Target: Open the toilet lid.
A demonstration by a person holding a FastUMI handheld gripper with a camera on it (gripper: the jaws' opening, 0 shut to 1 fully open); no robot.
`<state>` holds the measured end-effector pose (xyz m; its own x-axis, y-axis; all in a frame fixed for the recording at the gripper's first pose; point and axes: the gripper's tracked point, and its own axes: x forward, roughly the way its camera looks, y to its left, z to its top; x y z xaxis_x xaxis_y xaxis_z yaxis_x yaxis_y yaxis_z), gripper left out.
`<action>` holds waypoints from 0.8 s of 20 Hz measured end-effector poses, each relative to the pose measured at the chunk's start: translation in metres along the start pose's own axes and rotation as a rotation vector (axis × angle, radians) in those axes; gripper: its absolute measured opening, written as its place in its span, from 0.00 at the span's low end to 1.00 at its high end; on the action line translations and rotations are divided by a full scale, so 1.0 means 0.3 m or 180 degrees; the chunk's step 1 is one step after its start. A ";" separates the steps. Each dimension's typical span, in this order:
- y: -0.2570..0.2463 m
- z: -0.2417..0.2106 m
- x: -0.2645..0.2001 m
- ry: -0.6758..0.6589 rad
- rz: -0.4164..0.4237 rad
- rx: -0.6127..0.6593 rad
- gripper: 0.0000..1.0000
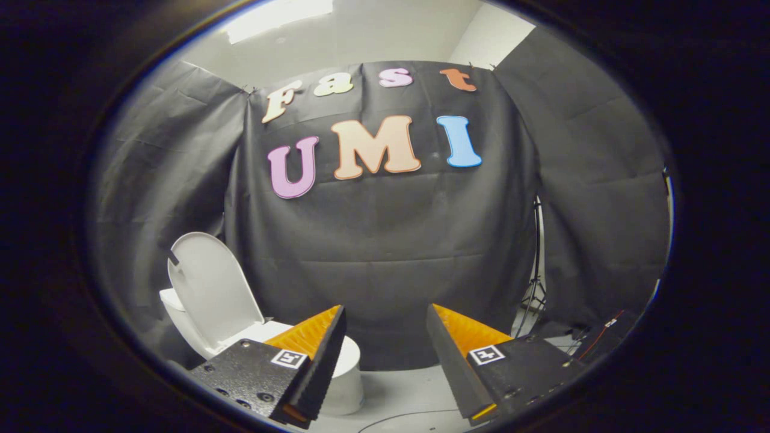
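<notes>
Both fingers of the gripper [385, 316] are apart and hold nothing. Beyond them the toilet [346, 376] lid [210, 288] stands up, so the job looks done.

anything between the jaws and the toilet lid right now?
Nothing visible. The gripper is open and empty, jaws apart. The toilet lid already stands raised, ahead and off to the left finger's side; that finger overlaps the toilet bowl in the picture.
</notes>
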<state>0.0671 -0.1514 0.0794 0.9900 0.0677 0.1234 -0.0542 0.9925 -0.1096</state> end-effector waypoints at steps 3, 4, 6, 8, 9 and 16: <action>-0.070 0.027 0.030 0.0053 0.0020 -0.0097 0.83; -0.101 0.042 0.037 0.0039 0.0003 -0.0107 0.83; -0.163 0.068 0.037 0.0028 -0.0037 -0.0081 0.83; -0.212 0.069 0.024 0.0002 -0.0102 -0.0130 0.83; -0.230 0.074 0.021 -0.0029 -0.0111 -0.0149 0.83; -0.235 0.013 0.028 0.0208 -0.0027 -0.0227 0.83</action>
<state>0.0786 -0.2205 0.0919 0.9969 0.0502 0.0601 -0.0387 0.9830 -0.1792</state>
